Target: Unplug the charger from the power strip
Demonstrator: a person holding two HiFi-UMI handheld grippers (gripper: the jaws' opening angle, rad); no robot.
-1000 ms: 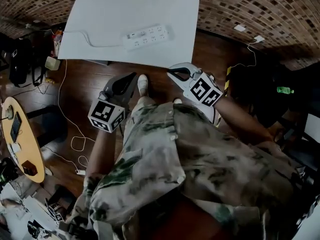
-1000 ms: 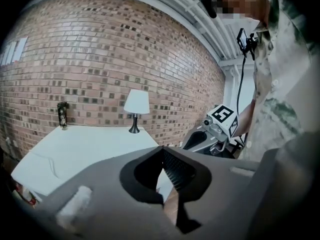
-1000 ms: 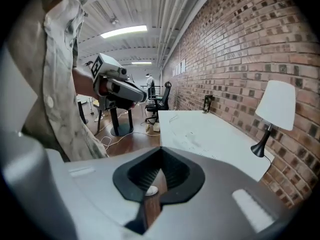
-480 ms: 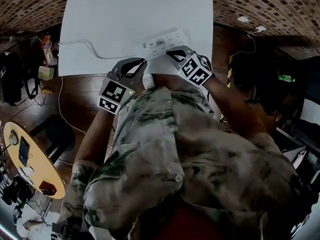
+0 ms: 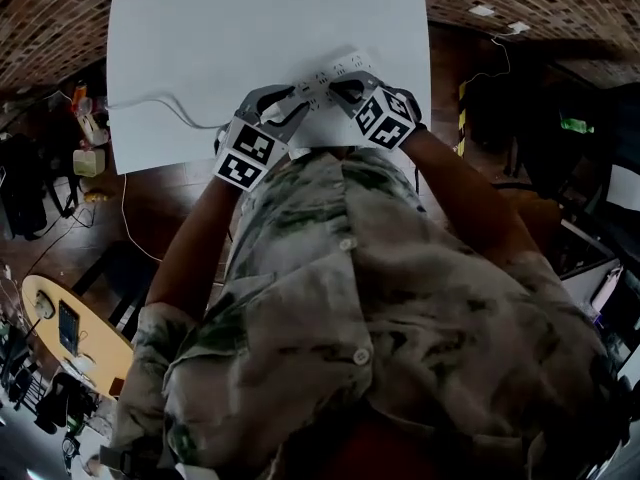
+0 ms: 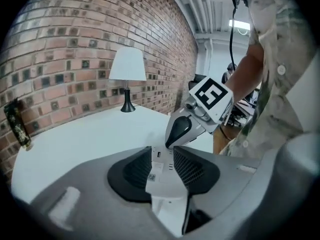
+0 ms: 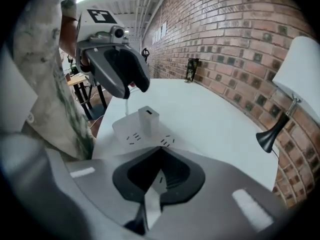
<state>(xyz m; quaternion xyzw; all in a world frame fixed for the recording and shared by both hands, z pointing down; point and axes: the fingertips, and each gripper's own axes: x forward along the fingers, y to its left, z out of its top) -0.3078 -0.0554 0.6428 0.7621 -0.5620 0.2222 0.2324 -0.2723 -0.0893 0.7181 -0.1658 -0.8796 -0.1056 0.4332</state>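
Jaws on the left gripper [image 6: 162, 152] press against both sides of the power strip [image 6: 161, 180], clamping it at its cable end, where a small port shows between the pads. Those of the right gripper [image 7: 160, 156] stand apart with nothing caught in them; only the strip's near end shows through the gap. The charger [image 7: 148, 120], a small white block, stands upright in a socket about mid-strip, just ahead of the right tips and untouched by them. The strip lies near the front edge of the white table [image 5: 250, 28].

The likeliest trouble, in my judgement, is a low approach: if the right jaws close where they sit now, they pinch the strip's body instead of the charger. A second risk is the pull itself. The charger's sides look smooth (little for the pads to bite on), so a light squeeze could slide off. The left hold is at one end only, so a hard or slanted tug could lever the free end up off the table, or twist the strip out of the clamp with the plug seated.
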